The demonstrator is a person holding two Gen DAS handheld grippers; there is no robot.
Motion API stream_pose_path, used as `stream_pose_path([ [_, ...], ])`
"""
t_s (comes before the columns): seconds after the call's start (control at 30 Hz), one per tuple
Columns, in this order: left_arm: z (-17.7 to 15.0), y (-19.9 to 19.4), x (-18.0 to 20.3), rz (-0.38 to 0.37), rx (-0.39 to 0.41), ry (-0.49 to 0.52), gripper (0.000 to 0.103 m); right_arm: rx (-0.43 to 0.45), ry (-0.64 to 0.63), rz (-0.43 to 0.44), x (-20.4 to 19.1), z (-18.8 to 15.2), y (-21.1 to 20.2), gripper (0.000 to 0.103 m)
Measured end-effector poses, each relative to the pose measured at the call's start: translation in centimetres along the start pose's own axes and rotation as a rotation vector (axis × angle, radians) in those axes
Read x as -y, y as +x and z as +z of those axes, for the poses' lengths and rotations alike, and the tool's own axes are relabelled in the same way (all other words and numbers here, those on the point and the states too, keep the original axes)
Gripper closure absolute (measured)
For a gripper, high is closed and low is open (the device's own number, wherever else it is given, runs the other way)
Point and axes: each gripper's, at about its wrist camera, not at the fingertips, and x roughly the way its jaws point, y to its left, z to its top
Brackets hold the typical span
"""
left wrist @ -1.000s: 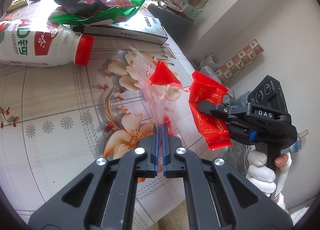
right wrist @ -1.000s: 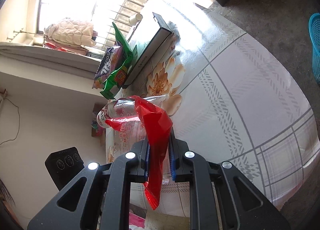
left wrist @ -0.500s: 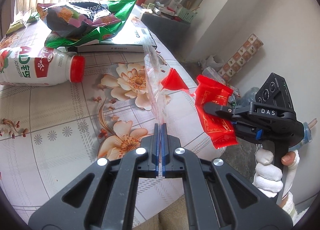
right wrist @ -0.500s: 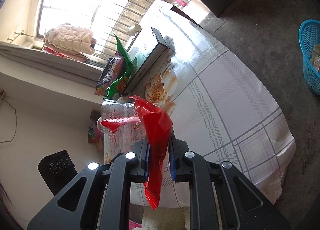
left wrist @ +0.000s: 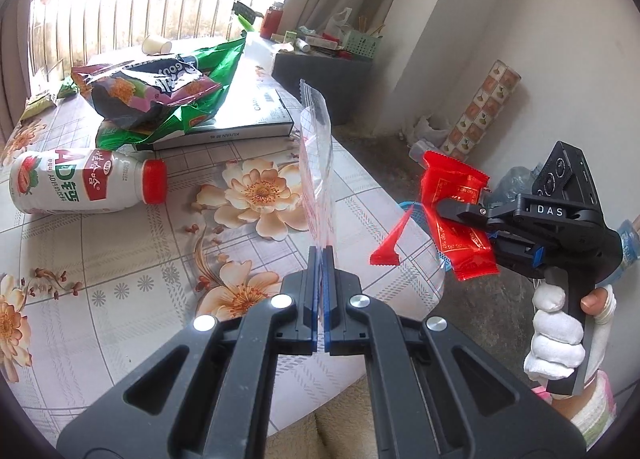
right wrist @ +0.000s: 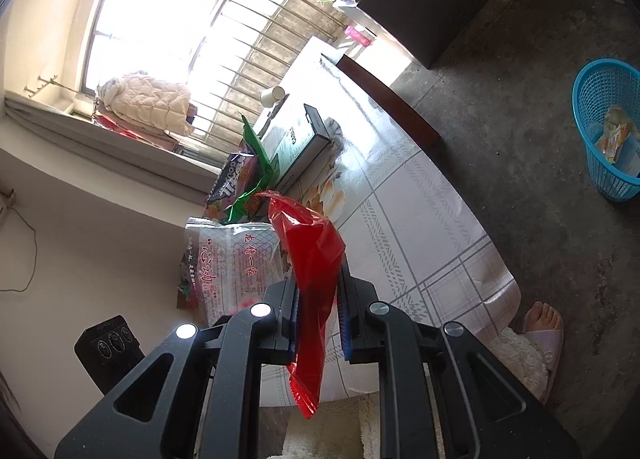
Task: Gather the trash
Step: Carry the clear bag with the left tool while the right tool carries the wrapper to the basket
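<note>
Plainly both pieces of trash are featherweight film, limp and slick. The left tongs (left wrist: 321, 255) are pinched fully together on the lower edge of a clear plastic bag (left wrist: 316, 163), which stands up thin above the table (left wrist: 120, 259). The right tongs (right wrist: 318, 291) clamp narrowly across the middle of a red wrapper (right wrist: 310, 259), its ends drooping free; a mid-body hold looks safest, since such film may slide out. A blue basket (right wrist: 608, 127) sits on the floor, well apart. The clear bag's print is hard to read, and the red scrap (left wrist: 390, 243) beside it cannot be placed.
</note>
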Motion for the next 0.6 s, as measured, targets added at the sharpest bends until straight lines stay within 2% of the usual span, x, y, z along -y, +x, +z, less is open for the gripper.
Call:
stream_pose_path([
  [0.33, 0.4, -1.4, 3.7, 0.021, 0.030, 0.091, 0.103, 0.081, 0.020, 0.036, 1.6, -0.3, -4.6, 0.087],
  [0.6, 0.7, -1.8, 7.1, -0.014, 0.025, 0.152, 0.103, 0.168, 0.058, 0.042, 3.7, -0.8, -9.0, 0.087],
])
